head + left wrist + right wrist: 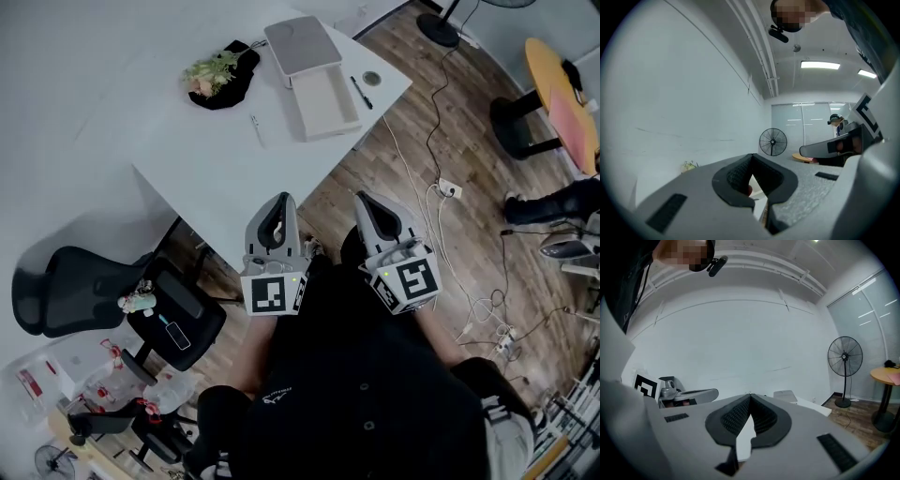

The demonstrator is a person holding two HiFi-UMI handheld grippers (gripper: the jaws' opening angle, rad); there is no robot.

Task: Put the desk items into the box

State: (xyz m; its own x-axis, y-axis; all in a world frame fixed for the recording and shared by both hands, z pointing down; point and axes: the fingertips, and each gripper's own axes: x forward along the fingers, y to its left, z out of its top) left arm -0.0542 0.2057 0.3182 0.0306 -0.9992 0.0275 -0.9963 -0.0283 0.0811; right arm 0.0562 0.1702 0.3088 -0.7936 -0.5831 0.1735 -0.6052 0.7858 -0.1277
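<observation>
On the white desk (216, 178) an open beige box (323, 101) lies at the far side, with its grey lid (302, 44) leaning behind it. To the box's right are a black pen (361, 92) and a small round item (372, 79). A thin pen-like item (255, 124) is on its left. My left gripper (283, 200) and right gripper (362, 200) hover side by side over the desk's near edge, close to my body. Both are shut with nothing in them. The closed tips show in the left gripper view (751, 156) and the right gripper view (750, 396).
A small plant on a black cloth (220, 73) sits at the desk's far left. Left of the desk are a black office chair (66, 286) and a stool (178, 321). Cables and a power strip (450, 189) trail over the wooden floor. A round orange table (561, 89) stands at right.
</observation>
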